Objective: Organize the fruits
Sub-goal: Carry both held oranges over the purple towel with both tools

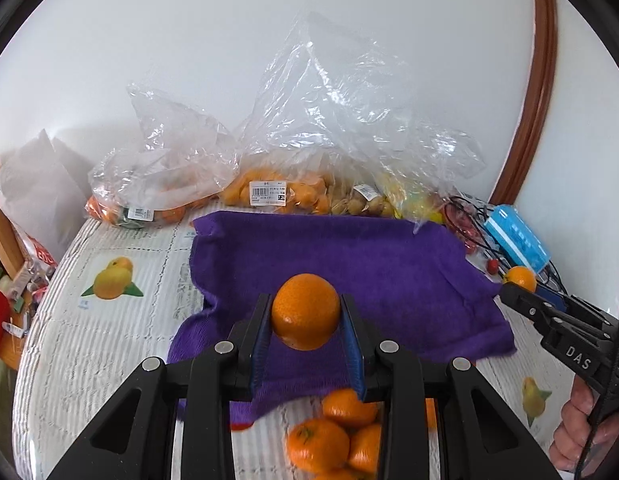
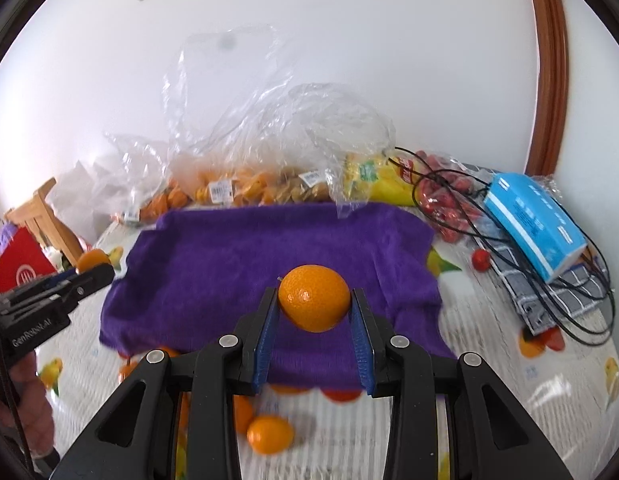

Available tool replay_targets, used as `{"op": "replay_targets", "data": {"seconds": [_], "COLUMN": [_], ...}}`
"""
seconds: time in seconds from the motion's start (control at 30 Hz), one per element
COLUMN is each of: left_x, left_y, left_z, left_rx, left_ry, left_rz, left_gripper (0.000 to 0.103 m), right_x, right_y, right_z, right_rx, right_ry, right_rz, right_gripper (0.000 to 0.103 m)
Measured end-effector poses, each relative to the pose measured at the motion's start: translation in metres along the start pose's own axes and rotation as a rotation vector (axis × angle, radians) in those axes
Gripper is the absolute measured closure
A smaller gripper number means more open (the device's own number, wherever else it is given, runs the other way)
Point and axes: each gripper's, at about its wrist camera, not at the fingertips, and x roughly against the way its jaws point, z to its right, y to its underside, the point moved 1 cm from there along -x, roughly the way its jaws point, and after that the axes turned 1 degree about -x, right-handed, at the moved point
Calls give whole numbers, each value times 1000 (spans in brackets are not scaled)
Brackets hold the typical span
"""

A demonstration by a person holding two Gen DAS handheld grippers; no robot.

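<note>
My left gripper is shut on an orange and holds it above the purple towel. My right gripper is shut on another orange above the same towel. Each gripper shows in the other view with its orange: the right one at the right edge, the left one at the left edge. Several loose oranges lie on the table near the towel's front edge, and they also show in the right wrist view.
Clear plastic bags of fruit line the wall behind the towel. A blue box, black cables, a bag of red fruit and a checked cloth lie at the right. A wooden chair stands at the left.
</note>
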Motion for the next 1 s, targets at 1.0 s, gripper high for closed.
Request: {"op": "replay_targets", "data": {"seconds": [1.0], "left_x": [-79], "left_y": [6], "left_z": [-21], "left_rx": [53], "left_ry": [-12], "left_rz": [-66], "left_gripper": [72], "right_x": [-82], "right_y": [-4], "right_z": [26], "right_rx": [-24], "right_ry": [4], "right_rz": [-50], "right_gripper": [68]}}
